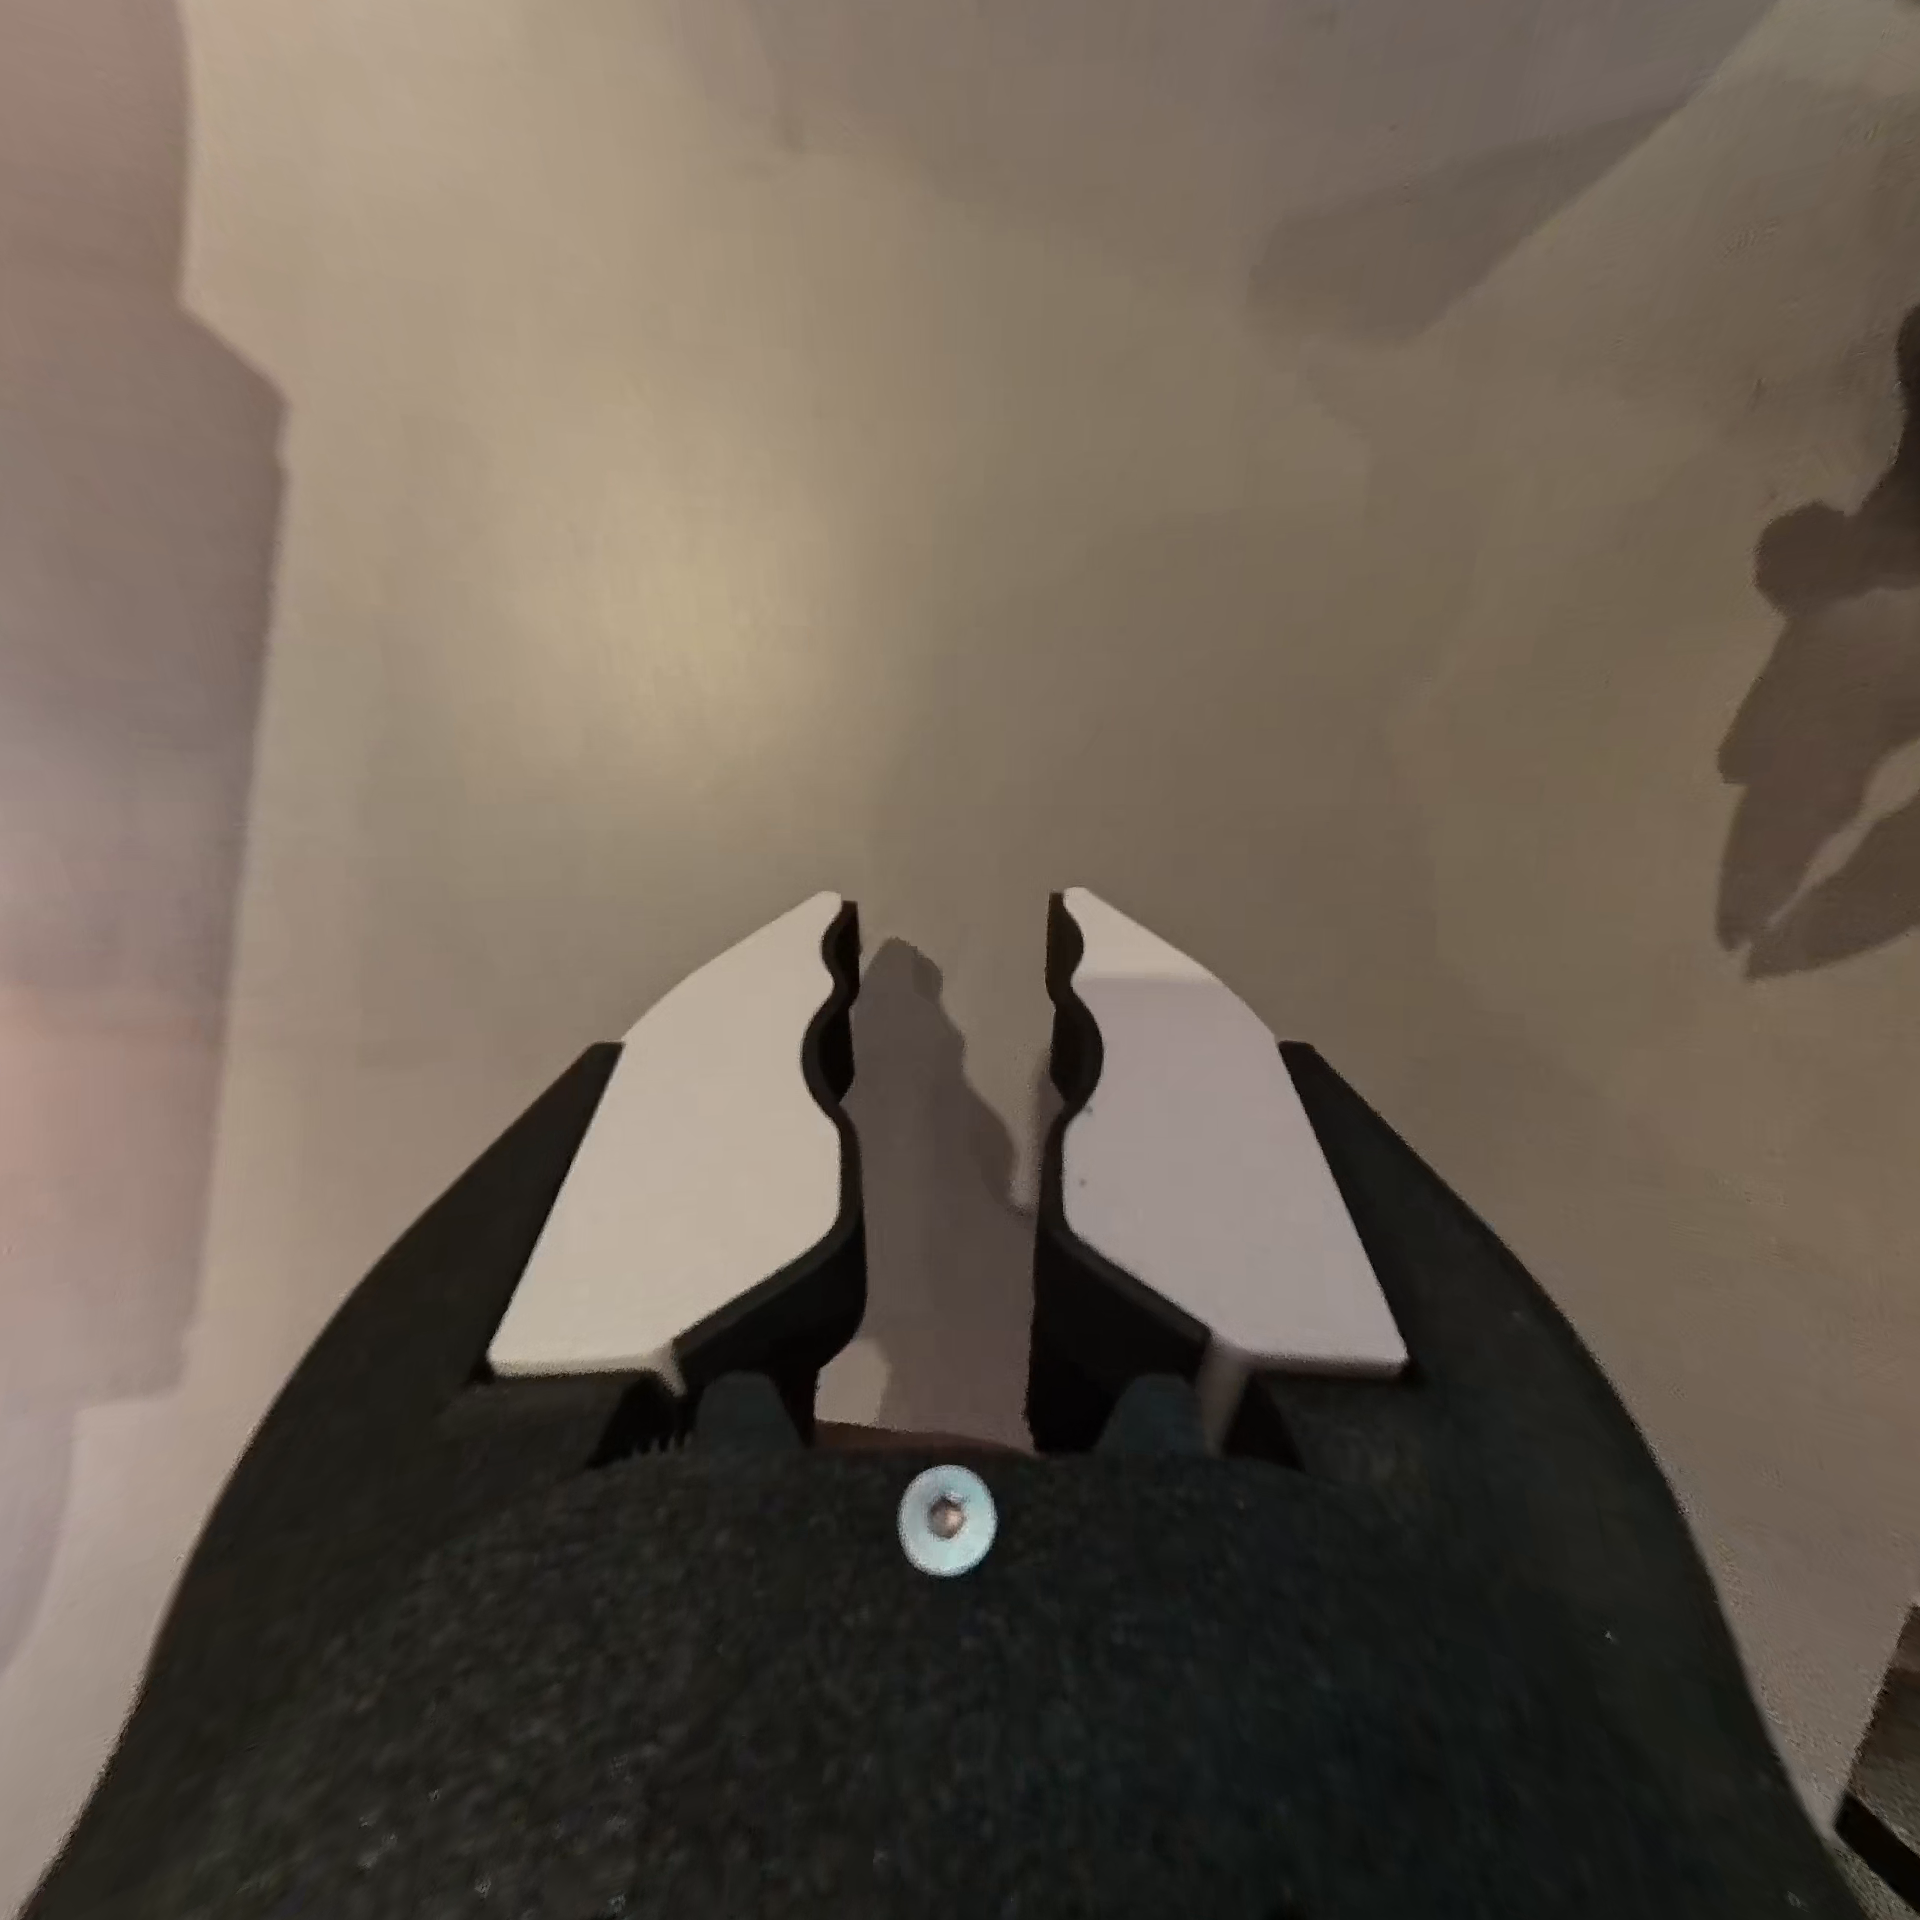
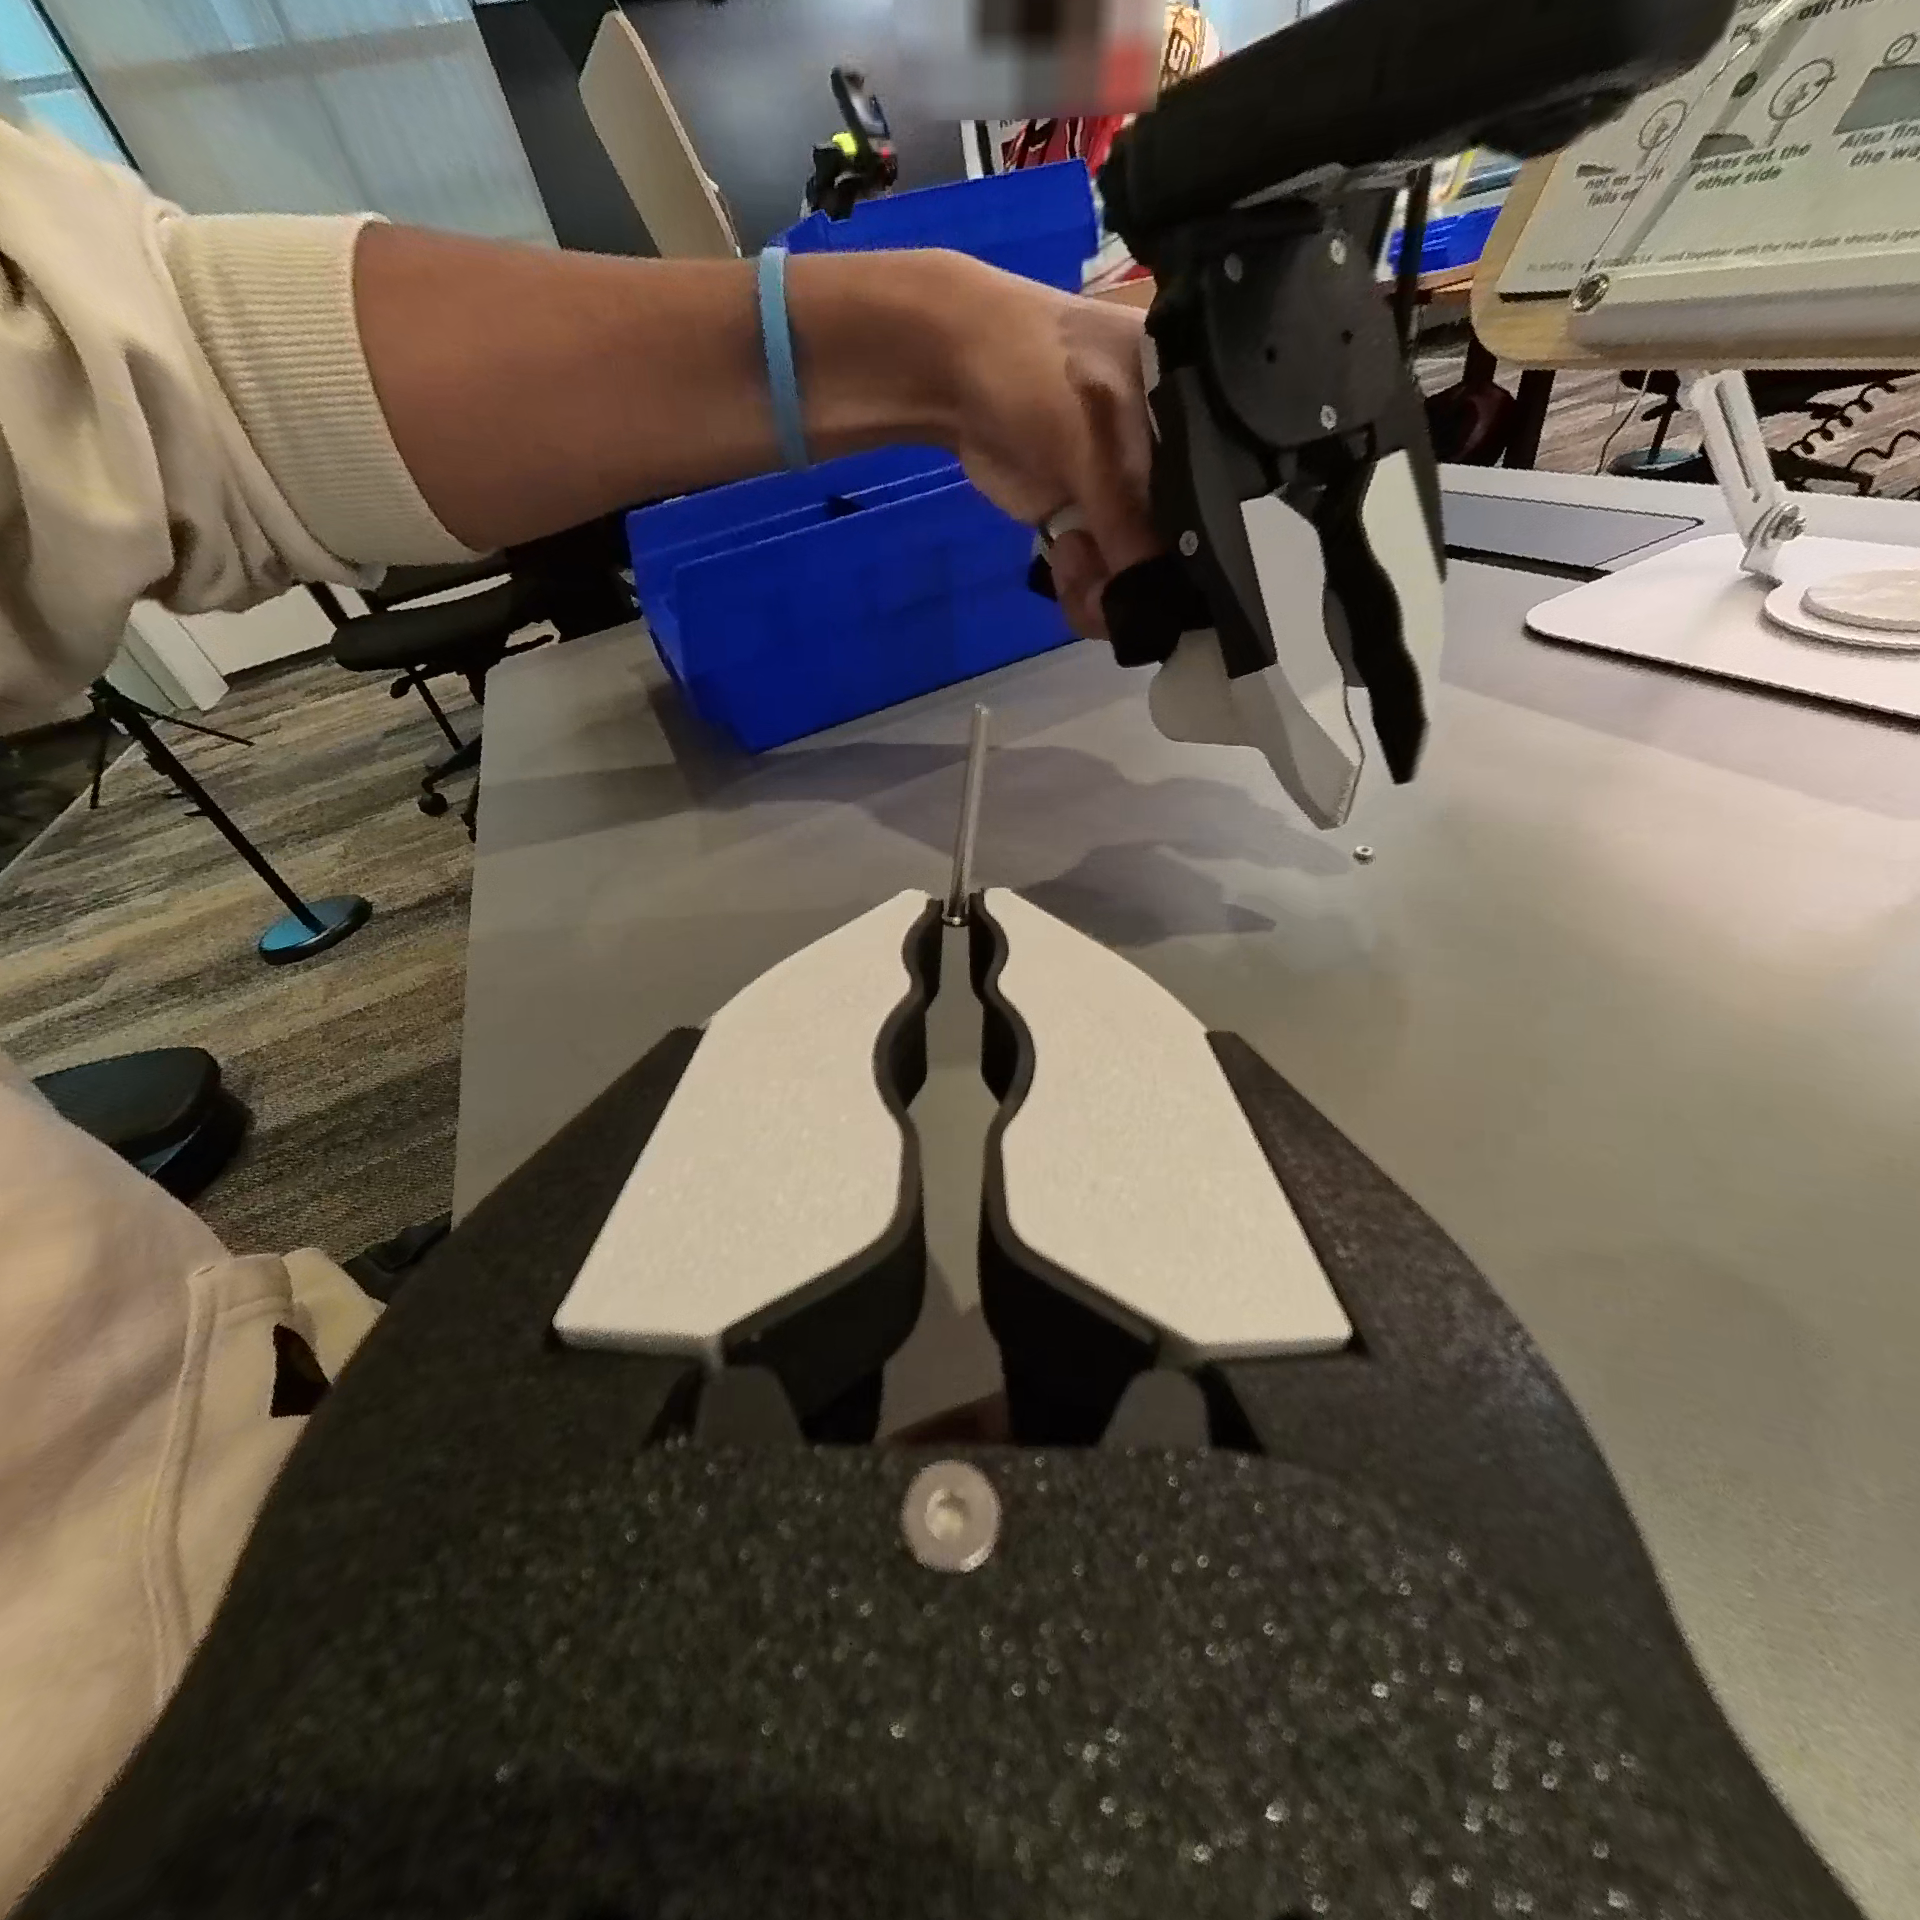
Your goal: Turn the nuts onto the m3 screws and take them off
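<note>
In the right wrist view my right gripper (image 2: pixel 958 909) is shut on the head end of a long thin m3 screw (image 2: pixel 972 800), which sticks out forward past the fingertips above the grey table (image 2: pixel 1558 1091). A small nut (image 2: pixel 1362 854) lies on the table to the right. My left gripper (image 2: pixel 1366 784) hangs pointing down just above and left of that nut, held by a person's hand (image 2: pixel 1039 416). In the left wrist view my left gripper (image 1: pixel 951 914) is open and empty, looking straight down at bare table (image 1: pixel 727 520); the nut does not show there.
A blue bin (image 2: pixel 831 613) stands at the table's far edge. A white stand with a printed card (image 2: pixel 1714 208) and its base (image 2: pixel 1714 623) sit at the right. Chairs and a black floor stand (image 2: pixel 312 925) are off the left edge. About 15 centimetres separates my left fingertips from my right. The printed card (image 2: pixel 1714 208) is about 25 centimetres from my left fingertips.
</note>
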The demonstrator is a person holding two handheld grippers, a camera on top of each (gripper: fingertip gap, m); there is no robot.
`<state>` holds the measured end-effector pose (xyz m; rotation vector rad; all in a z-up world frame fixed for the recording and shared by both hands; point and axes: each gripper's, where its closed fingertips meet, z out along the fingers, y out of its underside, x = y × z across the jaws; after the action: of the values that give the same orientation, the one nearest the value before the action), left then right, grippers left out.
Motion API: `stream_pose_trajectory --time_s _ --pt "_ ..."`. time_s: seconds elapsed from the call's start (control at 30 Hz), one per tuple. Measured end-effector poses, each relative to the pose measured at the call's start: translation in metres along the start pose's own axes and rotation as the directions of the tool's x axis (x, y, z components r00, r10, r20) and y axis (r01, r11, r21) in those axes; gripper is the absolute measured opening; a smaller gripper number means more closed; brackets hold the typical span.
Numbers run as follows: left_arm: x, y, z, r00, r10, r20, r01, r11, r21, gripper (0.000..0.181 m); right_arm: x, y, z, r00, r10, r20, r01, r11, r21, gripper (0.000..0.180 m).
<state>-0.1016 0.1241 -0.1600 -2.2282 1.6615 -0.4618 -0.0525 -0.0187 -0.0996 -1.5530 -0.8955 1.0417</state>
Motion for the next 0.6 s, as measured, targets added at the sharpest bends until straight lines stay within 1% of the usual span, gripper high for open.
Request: stream_pose_trajectory --time_s 0.03,0.17,0.3,0.47,0.53,0.6 --pt "0.0 -0.001 0.001 1.0 0.002 -0.001 -0.002 1.0 -0.003 0.034 0.0 0.0 0.0 1.0 0.0 0.0 0.0 1.0 0.0 0.005" --pt "-0.001 -0.005 0.009 1.0 -0.004 -0.017 0.003 1.0 -0.007 0.045 0.001 -0.001 -0.001 1.0 0.007 -0.001 -0.007 1.0 0.004 0.004" --pt "-0.001 0.003 0.017 0.998 0.06 -0.016 -0.061 0.996 -0.065 0.049 0.001 0.0 -0.001 1.0 -0.002 -0.006 0.002 1.0 -0.004 0.005" --pt "-0.005 0.011 0.025 0.991 0.131 0.008 -0.129 0.983 -0.131 0.041 0.001 0.0 -0.001 1.0 0.007 -0.002 -0.007 1.0 -0.002 0.004" --pt "-0.012 0.017 0.024 0.987 0.156 0.035 -0.148 0.975 -0.166 0.042 0.001 0.0 -0.001 1.0 0.005 -0.003 -0.005 1.0 -0.002 0.004" --pt "-0.015 0.022 0.024 0.988 0.151 0.03 -0.143 0.973 -0.183 0.039 0.001 0.0 0.0 1.0 0.003 -0.003 -0.003 1.0 -0.004 0.005"
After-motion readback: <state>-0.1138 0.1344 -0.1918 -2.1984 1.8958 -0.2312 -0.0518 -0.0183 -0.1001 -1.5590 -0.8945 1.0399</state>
